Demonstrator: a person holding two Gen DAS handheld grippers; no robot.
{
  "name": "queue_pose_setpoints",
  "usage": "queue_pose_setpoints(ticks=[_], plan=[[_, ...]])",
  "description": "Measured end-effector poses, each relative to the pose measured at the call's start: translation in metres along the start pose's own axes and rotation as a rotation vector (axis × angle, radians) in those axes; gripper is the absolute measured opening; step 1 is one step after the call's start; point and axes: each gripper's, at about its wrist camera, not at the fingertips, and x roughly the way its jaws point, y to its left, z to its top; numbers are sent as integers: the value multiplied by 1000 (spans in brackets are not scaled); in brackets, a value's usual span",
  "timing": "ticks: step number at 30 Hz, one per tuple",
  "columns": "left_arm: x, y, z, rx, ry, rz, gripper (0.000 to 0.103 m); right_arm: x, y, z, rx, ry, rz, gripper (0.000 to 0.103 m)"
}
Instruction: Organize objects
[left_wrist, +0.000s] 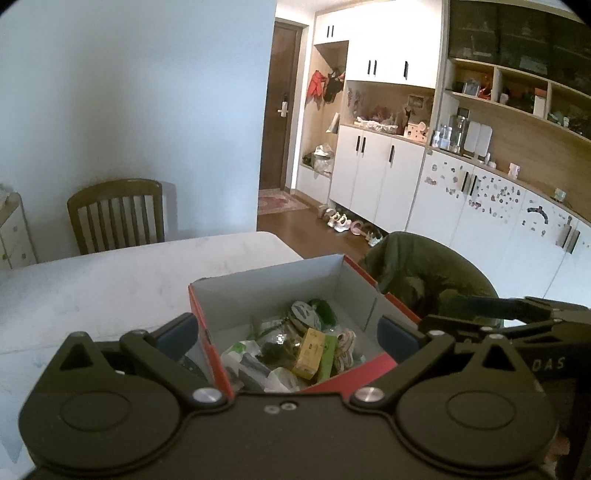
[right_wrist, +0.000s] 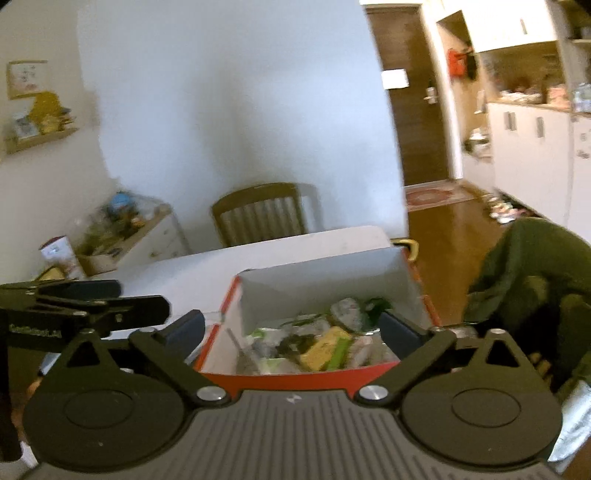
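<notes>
Both grippers hover at the near edge of the red cardboard box with white inside, which sits on the white table. Right gripper: jaws spread wide, nothing between them. Left gripper: also spread, empty. Packets and a yellow-green carton lie just ahead and below. Judgement: items are in; withdraw straight back and up, clear of the box wall, so nothing snags.
</notes>
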Motion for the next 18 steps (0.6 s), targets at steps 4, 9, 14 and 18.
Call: queue_pose_setpoints(ticks=[4, 9, 14, 18], plan=[[-1, -2, -2, 4, 3, 9, 103, -10, 5, -10, 45, -20, -43, 102], [-3, 1, -5, -6, 7, 12, 103, -23, 15, -12, 13, -90, -76, 103], [-4, 3, -8, -16, 10, 20, 103, -16, 14, -13, 30, -51, -95, 103], [-5, 6, -12, -32, 22, 12, 103, -11, 10, -15, 59, -24, -106, 103]])
